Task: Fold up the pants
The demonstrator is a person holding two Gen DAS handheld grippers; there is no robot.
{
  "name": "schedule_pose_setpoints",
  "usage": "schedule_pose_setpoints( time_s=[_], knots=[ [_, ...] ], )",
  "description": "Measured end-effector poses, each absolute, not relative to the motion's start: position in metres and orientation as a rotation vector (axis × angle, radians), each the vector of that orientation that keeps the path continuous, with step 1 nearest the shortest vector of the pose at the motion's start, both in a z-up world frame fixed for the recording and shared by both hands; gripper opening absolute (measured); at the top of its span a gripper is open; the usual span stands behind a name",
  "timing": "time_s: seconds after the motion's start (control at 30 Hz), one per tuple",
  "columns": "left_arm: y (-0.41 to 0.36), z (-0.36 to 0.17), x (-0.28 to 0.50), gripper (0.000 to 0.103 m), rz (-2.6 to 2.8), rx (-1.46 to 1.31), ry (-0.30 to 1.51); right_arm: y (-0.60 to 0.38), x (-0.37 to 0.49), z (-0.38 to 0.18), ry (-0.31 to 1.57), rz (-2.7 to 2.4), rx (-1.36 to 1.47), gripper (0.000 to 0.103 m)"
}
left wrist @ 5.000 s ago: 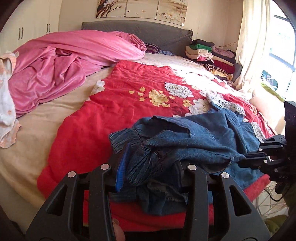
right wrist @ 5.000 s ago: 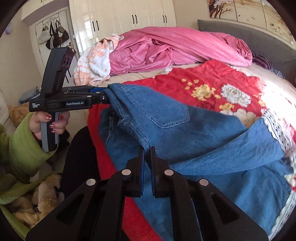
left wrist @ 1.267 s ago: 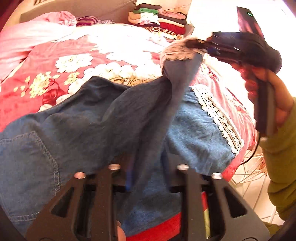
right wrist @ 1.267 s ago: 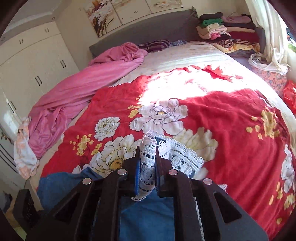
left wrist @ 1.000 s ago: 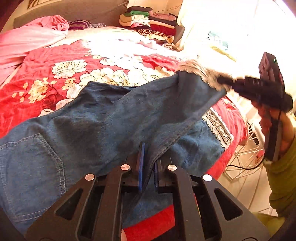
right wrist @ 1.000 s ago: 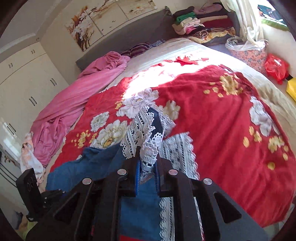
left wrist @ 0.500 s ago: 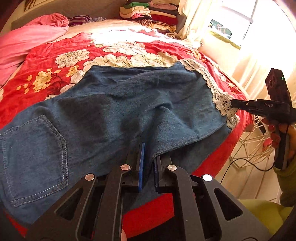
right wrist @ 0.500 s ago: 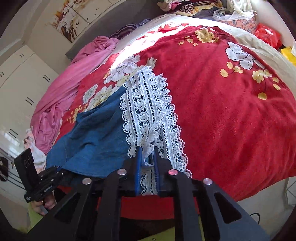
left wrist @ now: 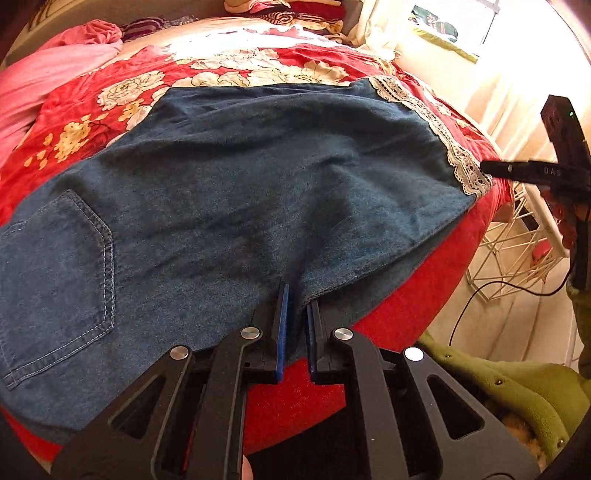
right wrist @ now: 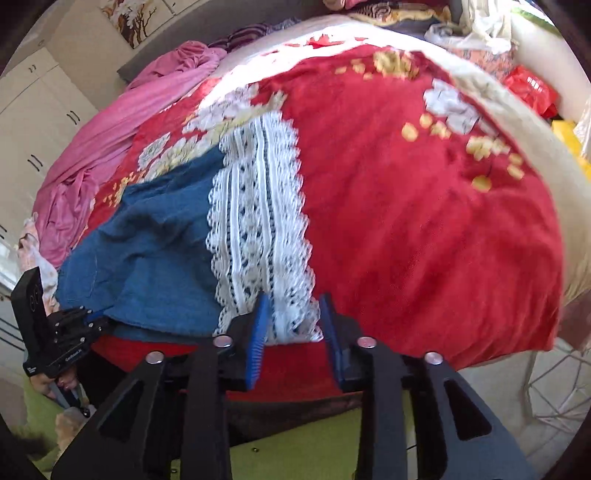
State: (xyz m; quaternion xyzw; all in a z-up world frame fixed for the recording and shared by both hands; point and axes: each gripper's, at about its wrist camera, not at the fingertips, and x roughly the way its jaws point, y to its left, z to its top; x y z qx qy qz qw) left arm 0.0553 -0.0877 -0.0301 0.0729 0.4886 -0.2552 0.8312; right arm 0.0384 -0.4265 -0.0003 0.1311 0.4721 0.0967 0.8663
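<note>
Blue denim pants (left wrist: 229, 192) lie spread flat on the red floral blanket (left wrist: 399, 306), one leg over the other, back pocket at the left and white lace cuffs (left wrist: 461, 166) at the right. My left gripper (left wrist: 297, 306) sits at the near edge of the pants with its jaws a small gap apart around the denim edge. My right gripper (right wrist: 293, 317) is open at the lace cuff (right wrist: 258, 221), whose edge lies between the jaws. The right gripper also shows in the left wrist view (left wrist: 495, 168), at the cuff's corner. The left gripper also shows in the right wrist view (right wrist: 92, 321).
A pink quilt (right wrist: 122, 125) is heaped at the bed's far left. Folded clothes (left wrist: 288, 5) are stacked by the headboard. A white wire rack (left wrist: 517, 243) stands on the floor beside the bed. A red bag (right wrist: 532, 90) lies at the right.
The pants were pulled taut and laid flat on the blanket. My right gripper has opened and let go of the lace cuff. My left gripper's jaws have parted slightly.
</note>
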Motion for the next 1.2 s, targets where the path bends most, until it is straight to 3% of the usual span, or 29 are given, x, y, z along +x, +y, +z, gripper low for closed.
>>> schedule_pose_setpoints(
  time_s=[0.07,0.13,0.33,0.47,0.57,0.77,0.83,0.97,1.0,1.2],
  knots=[
    [-0.088,-0.031,0.052,0.003,-0.544,0.161,1.036,-0.426,0.039,0.023,0.898,0.199,0.220,0.036],
    [-0.089,-0.031,0.051,0.003,-0.541,0.165,1.036,-0.414,0.044,0.036,0.839,0.238,0.172,0.045],
    [-0.088,-0.031,0.040,0.006,-0.559,0.175,1.048,-0.362,0.074,-0.001,0.937,0.359,0.090,0.047],
    [-0.074,-0.004,0.027,0.017,-0.594,0.110,0.978,-0.357,0.075,-0.025,0.989,0.341,0.034,0.050],
    [-0.063,0.024,0.035,0.036,-0.552,0.108,0.902,-0.362,0.070,-0.008,0.965,0.387,0.045,0.052],
    [-0.057,0.040,0.111,0.044,-0.450,0.130,0.925,-0.402,0.101,0.033,0.828,0.349,0.165,0.052],
    [-0.059,0.039,0.139,0.054,-0.416,0.153,0.931,-0.409,0.125,0.034,0.834,0.340,0.167,0.052],
    [-0.061,0.033,0.184,0.090,-0.417,0.140,0.959,-0.415,0.169,0.019,0.890,0.344,0.175,0.052],
    [-0.060,0.029,0.194,0.093,-0.419,0.124,0.968,-0.417,0.178,0.013,0.911,0.338,0.188,0.053],
    [-0.064,0.002,0.229,0.093,-0.416,0.120,1.026,-0.419,0.210,-0.017,0.974,0.394,0.270,0.053]
  ],
)
